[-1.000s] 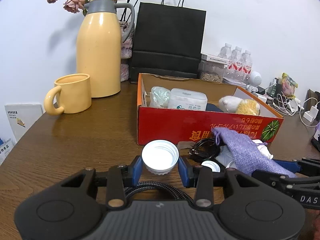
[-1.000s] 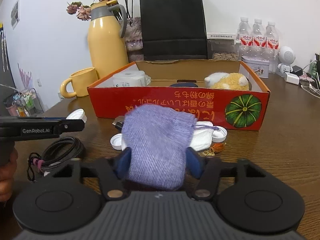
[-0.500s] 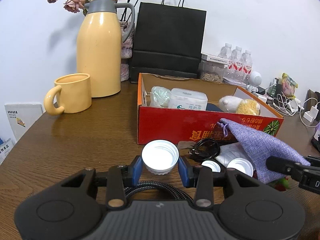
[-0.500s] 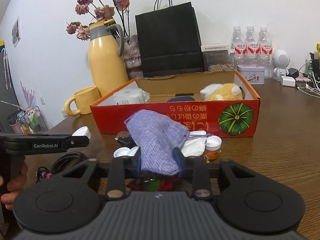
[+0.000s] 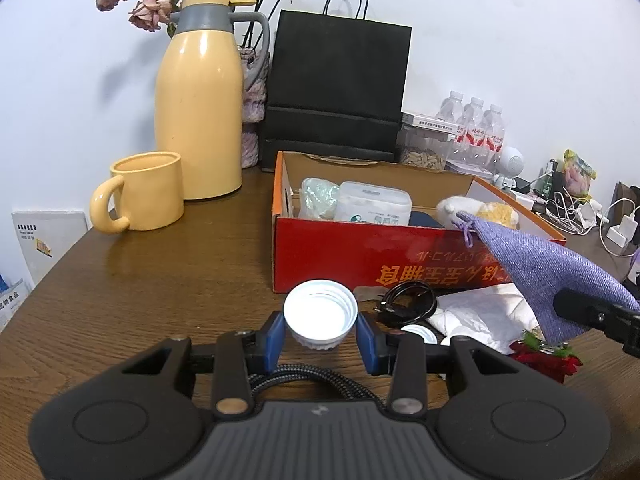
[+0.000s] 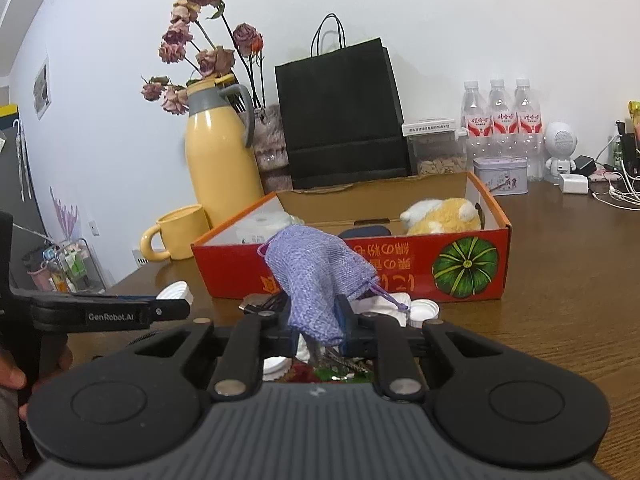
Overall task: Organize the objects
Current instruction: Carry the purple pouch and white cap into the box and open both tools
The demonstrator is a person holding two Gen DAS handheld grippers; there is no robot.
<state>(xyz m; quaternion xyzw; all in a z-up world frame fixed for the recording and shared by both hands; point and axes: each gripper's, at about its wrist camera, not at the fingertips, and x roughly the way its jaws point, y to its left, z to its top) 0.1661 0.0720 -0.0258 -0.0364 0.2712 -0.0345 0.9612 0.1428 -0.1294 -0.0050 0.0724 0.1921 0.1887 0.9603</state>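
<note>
Purple knitted cloth of a drawstring pouch [image 6: 316,276] is standing up between the blue pads of the right gripper [image 6: 320,324], whose tongs are clamping it near its lower end; the pouch is hanging in the air above the clutter, in front of the red cardboard box [image 5: 400,256]. The left gripper [image 5: 320,338] is squeezing a white bottle cap [image 5: 320,314], open side up, between its own blue pads, just short of the box's front left corner. Below the pouch, a black coiled cable [image 5: 408,304], crumpled white paper [image 5: 476,316], two more white caps [image 5: 420,330] and a red rose [image 5: 544,356] are lying on the wooden table [image 5: 140,288]. Inside the box, a plush toy [image 6: 440,216] is sitting at the right end and a wipes pack [image 5: 372,204] at the left. A yellow mug [image 5: 144,192] and a yellow thermos [image 5: 200,96] are standing towards the table's far left corner.
</note>
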